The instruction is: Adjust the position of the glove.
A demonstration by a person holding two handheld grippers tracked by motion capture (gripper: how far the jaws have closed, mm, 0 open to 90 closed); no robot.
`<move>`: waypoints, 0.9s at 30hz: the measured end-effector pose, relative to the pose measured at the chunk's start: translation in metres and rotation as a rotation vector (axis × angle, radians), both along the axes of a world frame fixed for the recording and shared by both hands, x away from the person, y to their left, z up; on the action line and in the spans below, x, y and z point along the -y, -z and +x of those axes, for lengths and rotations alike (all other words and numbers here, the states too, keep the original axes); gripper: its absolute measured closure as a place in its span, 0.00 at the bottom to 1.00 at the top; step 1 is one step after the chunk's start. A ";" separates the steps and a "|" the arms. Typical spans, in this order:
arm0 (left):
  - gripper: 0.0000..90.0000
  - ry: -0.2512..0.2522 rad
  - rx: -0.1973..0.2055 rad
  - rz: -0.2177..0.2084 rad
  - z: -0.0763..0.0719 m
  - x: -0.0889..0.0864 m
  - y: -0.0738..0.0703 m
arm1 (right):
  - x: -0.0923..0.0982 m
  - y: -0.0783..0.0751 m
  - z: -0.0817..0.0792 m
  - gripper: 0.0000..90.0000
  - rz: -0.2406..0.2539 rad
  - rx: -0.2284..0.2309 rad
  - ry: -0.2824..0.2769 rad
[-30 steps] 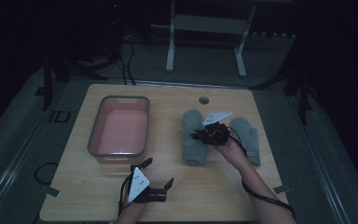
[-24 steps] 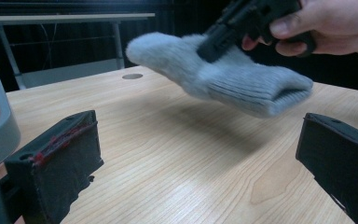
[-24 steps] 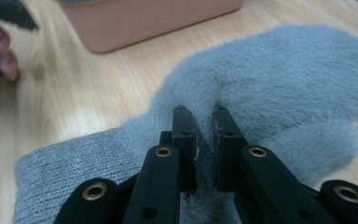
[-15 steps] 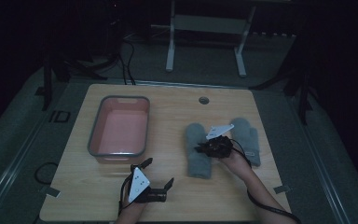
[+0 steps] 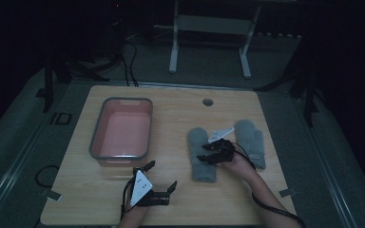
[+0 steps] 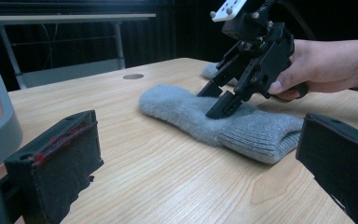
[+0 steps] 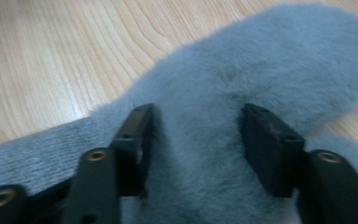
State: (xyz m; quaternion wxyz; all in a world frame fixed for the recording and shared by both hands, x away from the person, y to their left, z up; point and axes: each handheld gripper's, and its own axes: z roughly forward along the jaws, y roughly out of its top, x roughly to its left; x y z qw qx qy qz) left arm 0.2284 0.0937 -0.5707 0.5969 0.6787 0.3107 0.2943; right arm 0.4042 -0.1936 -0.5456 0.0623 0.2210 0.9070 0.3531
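Two grey mittens lie side by side on the right half of the wooden table (image 5: pixel 266 114). My right gripper (image 5: pixel 208 154) is tipped down onto the left mitten (image 5: pixel 204 172), with its fingertips resting on the fleece. Its jaws have just been opening, and now they stand apart with the mitten's fuzzy middle (image 7: pixel 270 60) between them, unpinched (image 7: pixel 196 135). The left gripper view shows the same right gripper (image 6: pixel 214 105) on that mitten (image 6: pixel 256 133). The right mitten (image 5: pixel 251 137) lies untouched. My left gripper (image 5: pixel 161 173) rests open and empty near the front edge (image 6: pixel 198 140).
A pink tray with a grey rim (image 5: pixel 95 142) stands on the left half of the table, and its corner (image 6: pixel 0 130) shows close to my left gripper. A small round grommet (image 5: pixel 207 102) sits near the far edge. The floor beyond holds cables and a white stand (image 5: pixel 173 47).
My right gripper has come down and toward the near edge, and the left mitten has shifted with it. Its jaws went from shut to apart. The left gripper has not moved.
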 end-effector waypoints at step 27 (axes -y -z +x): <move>0.00 -0.001 -0.004 -0.001 0.000 0.000 0.000 | 0.084 -0.066 -0.020 0.31 0.177 0.148 0.365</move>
